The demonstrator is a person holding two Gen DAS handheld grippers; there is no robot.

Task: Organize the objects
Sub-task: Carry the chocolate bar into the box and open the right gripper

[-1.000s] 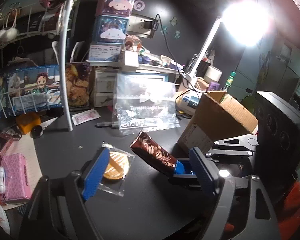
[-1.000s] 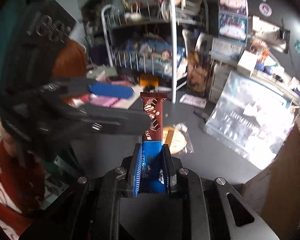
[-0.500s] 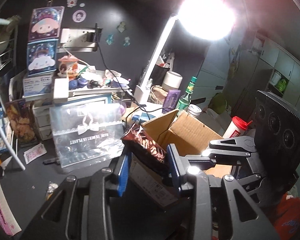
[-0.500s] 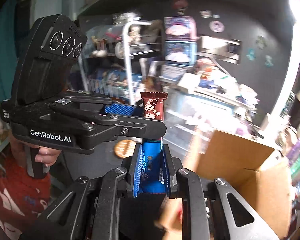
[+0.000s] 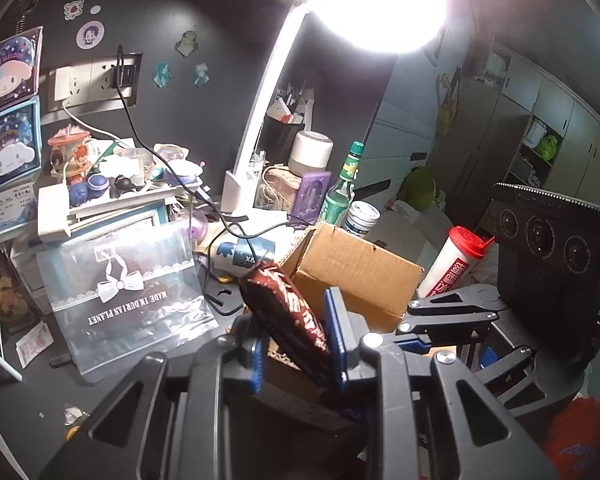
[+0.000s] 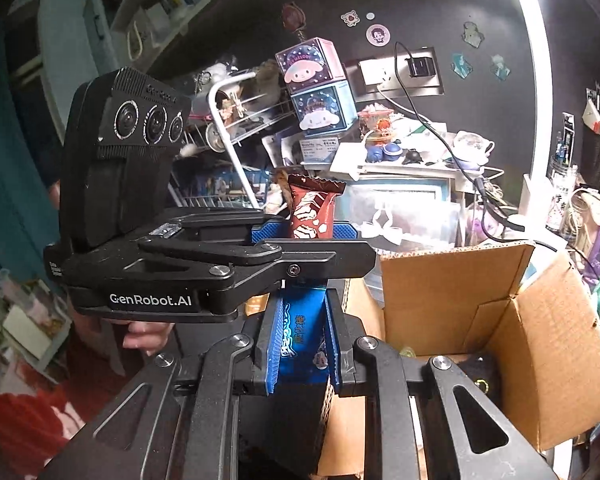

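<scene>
Both tongs clamp one snack bar (image 6: 309, 216): left tongs (image 5: 298, 340) crosswise, right tongs (image 6: 302, 344) below, beside the cardboard box (image 6: 500, 320).

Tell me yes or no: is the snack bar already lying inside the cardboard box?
No; the snack bar is held in the air, clamped by both the left gripper and right gripper, beside the cardboard box.

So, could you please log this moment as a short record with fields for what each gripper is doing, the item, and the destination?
item: snack bar, brown end up, blue end down
left gripper: shut on the snack bar's brown end
right gripper: shut on the snack bar's blue end
destination: open cardboard box, just right of the bar in the right wrist view
box contents: small items on the floor, too dark to identify
status: bar held by both grippers, not yet in the box
</scene>
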